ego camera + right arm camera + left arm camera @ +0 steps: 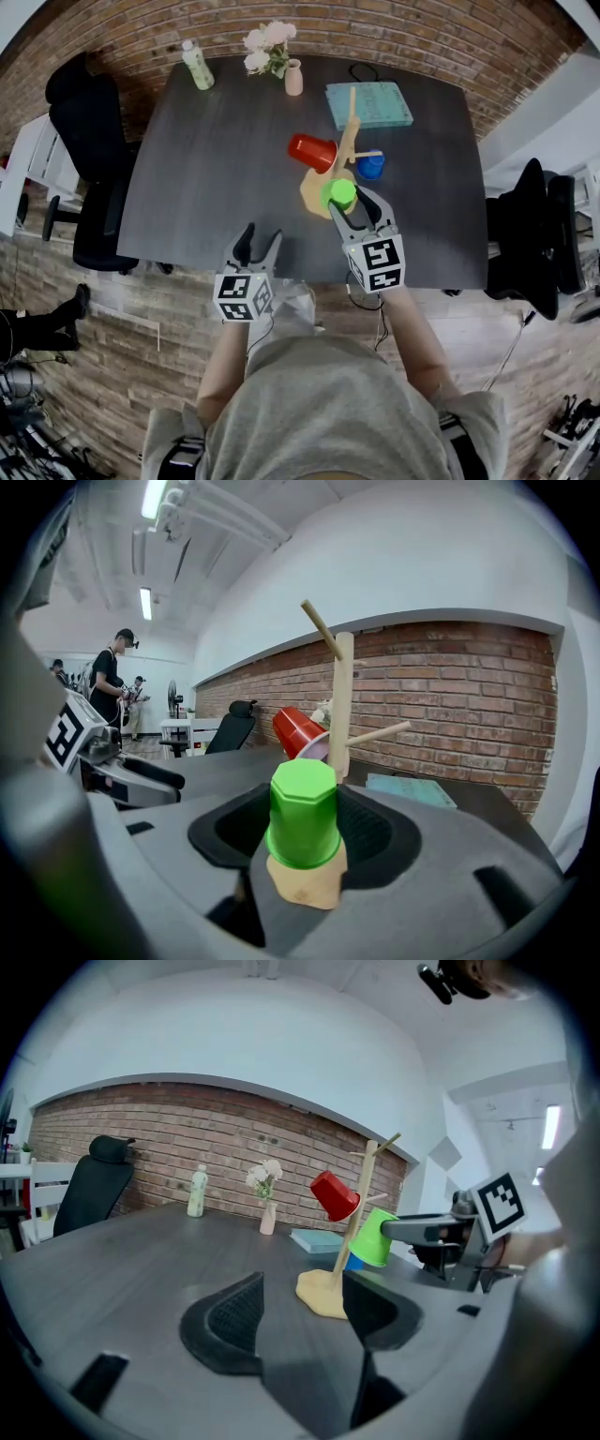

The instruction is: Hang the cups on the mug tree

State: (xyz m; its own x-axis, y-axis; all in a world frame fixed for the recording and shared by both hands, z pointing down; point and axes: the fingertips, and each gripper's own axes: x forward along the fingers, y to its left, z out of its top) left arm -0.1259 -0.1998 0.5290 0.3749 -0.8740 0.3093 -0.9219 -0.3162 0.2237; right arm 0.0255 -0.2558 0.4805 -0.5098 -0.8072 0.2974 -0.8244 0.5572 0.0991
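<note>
Mug tree [349,136], 6 o'clock: blocked by green cup [340,194] in right gripper [351,200].
10 o'clock: red cup [311,152] on peg.
3 o'clock: blue cup [370,166].
12 o'clock: book [368,104], flat.
8–9 o'clock: bare table [216,159], open passage.

Brick wall [422,28], seemingly brick floor [112,375]
</note>
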